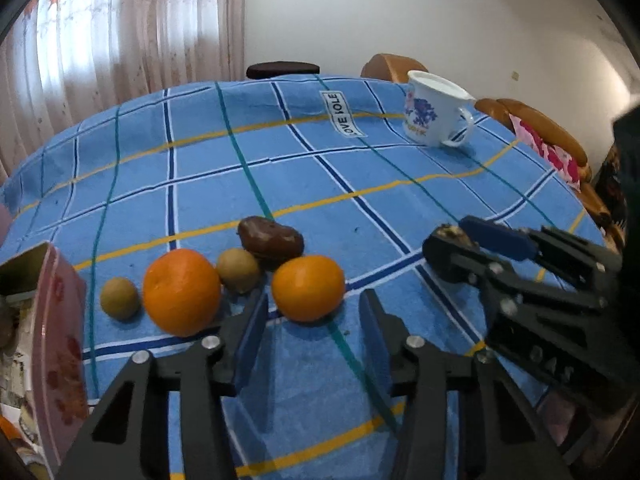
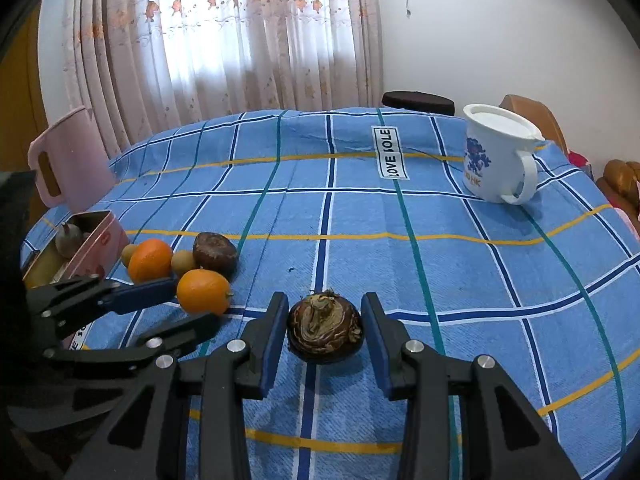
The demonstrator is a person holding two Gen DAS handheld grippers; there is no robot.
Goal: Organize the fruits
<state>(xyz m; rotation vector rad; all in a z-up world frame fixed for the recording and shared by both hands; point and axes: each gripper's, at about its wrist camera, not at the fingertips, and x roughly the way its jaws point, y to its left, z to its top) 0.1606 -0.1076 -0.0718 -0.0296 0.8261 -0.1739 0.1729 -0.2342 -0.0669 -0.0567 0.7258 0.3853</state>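
Water chestnut (image 2: pixel 325 330) sits stem-up on the table (image 2: pixel 440 280) squarely between the spread, untouching jaws of the right gripper (image 2: pixel 325 334), away from the fruit cluster by the left gripper (image 1: pixel 314 334), whose jaws are spread too

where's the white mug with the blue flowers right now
The white mug stands upright at the far right of the blue checked tablecloth, right of the "LOVE SOLE" label, well away from the fruit.
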